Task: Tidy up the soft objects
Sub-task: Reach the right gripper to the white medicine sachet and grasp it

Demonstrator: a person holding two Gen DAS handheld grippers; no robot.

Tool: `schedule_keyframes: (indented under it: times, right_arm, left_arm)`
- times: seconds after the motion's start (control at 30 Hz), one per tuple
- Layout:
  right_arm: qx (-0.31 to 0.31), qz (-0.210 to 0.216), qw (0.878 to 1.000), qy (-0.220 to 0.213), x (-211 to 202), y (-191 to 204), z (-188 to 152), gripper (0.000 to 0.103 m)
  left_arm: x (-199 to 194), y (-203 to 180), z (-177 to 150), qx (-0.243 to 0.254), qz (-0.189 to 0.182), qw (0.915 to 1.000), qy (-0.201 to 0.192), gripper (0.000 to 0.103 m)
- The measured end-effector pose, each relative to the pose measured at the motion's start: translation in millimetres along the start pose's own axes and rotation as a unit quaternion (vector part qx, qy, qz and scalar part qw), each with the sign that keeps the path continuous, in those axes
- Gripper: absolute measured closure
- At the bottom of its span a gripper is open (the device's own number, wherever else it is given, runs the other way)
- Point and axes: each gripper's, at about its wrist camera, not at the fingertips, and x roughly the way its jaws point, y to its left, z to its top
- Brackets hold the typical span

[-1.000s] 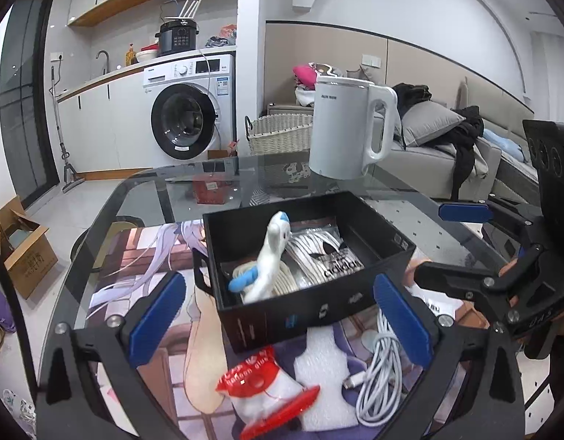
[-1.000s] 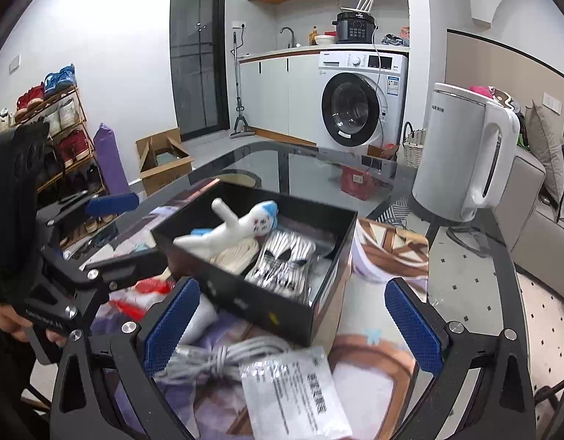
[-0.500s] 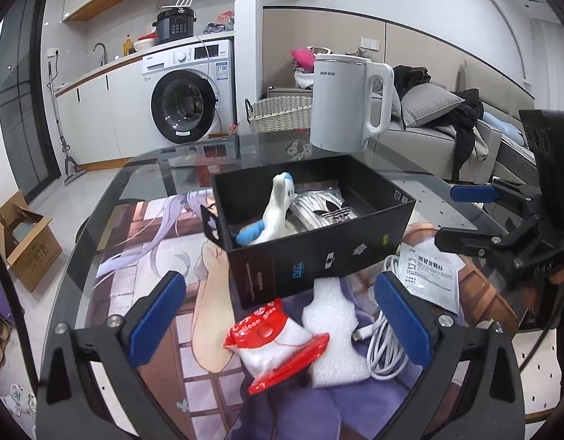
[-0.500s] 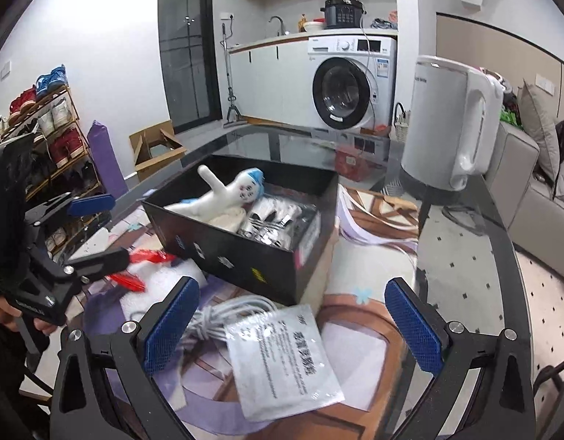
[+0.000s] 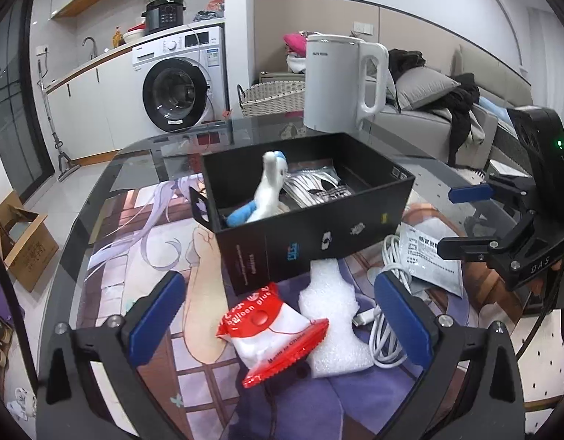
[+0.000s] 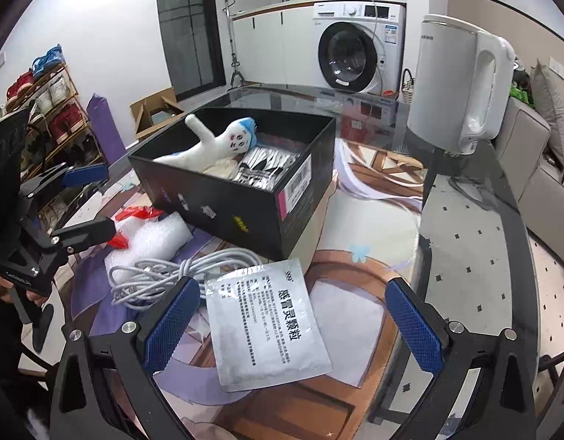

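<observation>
Black box [image 5: 318, 242] behind foam [image 5: 333, 326], cable [image 6: 164, 275], sachet [image 6: 267, 326], both claws [image 5: 280, 311] [image 6: 289, 322] wide open, empty

Both grippers have been drawn back from the black box [image 5: 311, 216], which now sits higher in each frame. More of the sachet [image 6: 269, 324] is seen at lower centre, and the red-and-white packet [image 5: 273, 333] is fully shown.

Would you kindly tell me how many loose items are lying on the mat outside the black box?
4: red-capped pouch, white foam piece, coiled cable, silver sachet. More may hide behind the box.
</observation>
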Motion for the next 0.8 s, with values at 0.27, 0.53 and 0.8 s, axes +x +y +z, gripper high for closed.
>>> schedule_keyframes:
  times: [0.27,0.53,0.8]
  right_arm:
    - [-0.012,0.025,0.999,0.032,13,4,-8,0.0]
    - [-0.013,0.028,0.998,0.048,24,6,-13,0.0]
    - [-0.015,0.023,0.998,0.052,28,7,-15,0.0]
  left_arm:
    - [3,-4,-2,0.01,0.0,0.9999,0.011,0.0]
    - [3,-2,-2,0.007,-0.008,0.9998,0.017,0.0]
    - [4,-1,-3,0.007,-0.009,0.9998,0.019,0.0]
